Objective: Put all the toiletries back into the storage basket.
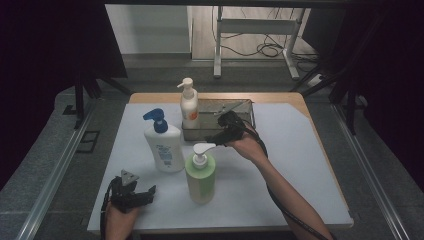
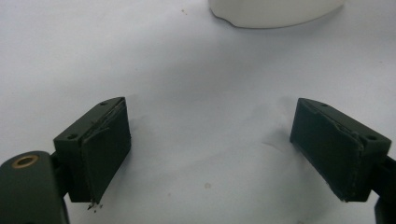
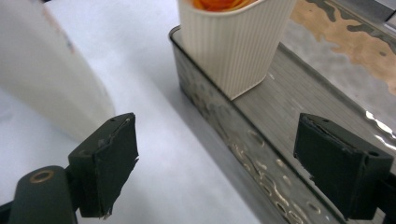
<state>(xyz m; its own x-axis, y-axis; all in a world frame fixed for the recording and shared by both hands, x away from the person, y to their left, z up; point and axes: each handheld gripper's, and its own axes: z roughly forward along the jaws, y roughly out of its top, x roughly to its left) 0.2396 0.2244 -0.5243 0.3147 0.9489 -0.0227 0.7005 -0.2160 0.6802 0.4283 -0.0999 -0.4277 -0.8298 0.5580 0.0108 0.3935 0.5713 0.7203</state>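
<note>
A cream pump bottle with an orange label [image 1: 189,102] stands upright in the left end of a metal tray [image 1: 225,101]. My right gripper [image 1: 214,139] hovers at the tray's front wall, just right of that bottle, with its jaws apart and nothing pressed between them. In the right gripper view the ribbed cream bottle [image 3: 236,42] is ahead of the gripper [image 3: 215,168], and the tray wall [image 3: 224,130] runs between the jaws. My left gripper [image 1: 149,193] rests open at the front left, and in its own view [image 2: 215,154] only the mat lies between the jaws.
A white bottle with a blue pump [image 1: 162,142] and a green bottle with a white pump [image 1: 201,175] stand on the white mat [image 1: 300,160] in front of the tray. The white bottle's base [image 2: 275,11] lies ahead of the left gripper. Table edges drop to grey floor.
</note>
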